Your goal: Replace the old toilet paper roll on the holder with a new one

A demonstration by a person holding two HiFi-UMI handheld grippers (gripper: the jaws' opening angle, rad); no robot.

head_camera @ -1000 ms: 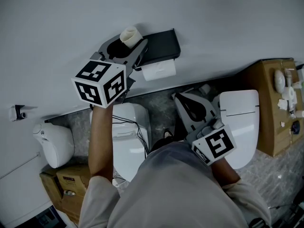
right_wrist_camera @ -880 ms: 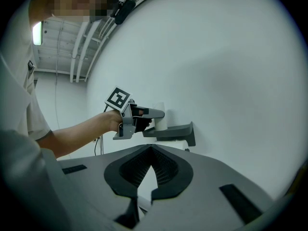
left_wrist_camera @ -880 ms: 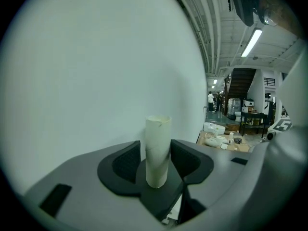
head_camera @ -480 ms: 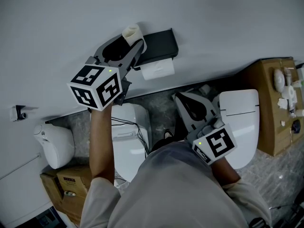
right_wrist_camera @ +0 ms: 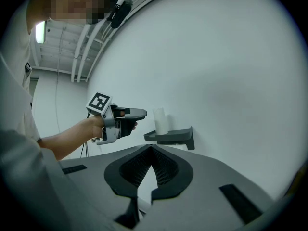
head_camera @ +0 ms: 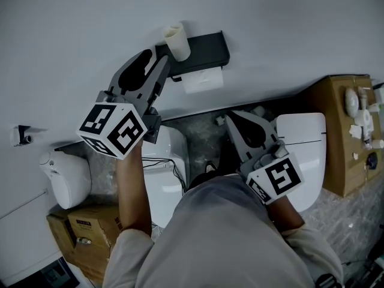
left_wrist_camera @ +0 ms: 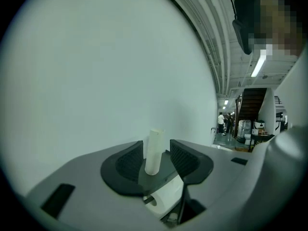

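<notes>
Empty beige cardboard toilet-roll tube (head_camera: 178, 41) standing upright on black wall-mounted holder shelf (head_camera: 204, 48), white paper roll (head_camera: 203, 80) hanging beneath, left tool (head_camera: 163, 57) having just been opening, jaws gaping, tube just beyond its tips, right tool (right_wrist_camera: 152, 162) sitting fully closed, gripping nothing.

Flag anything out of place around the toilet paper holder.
A bare cardboard tube stands upright on top of the black wall holder, near its left end in the head view, like a leftover core. A toilet paper roll hangs beneath. Nothing else stands out.
</notes>
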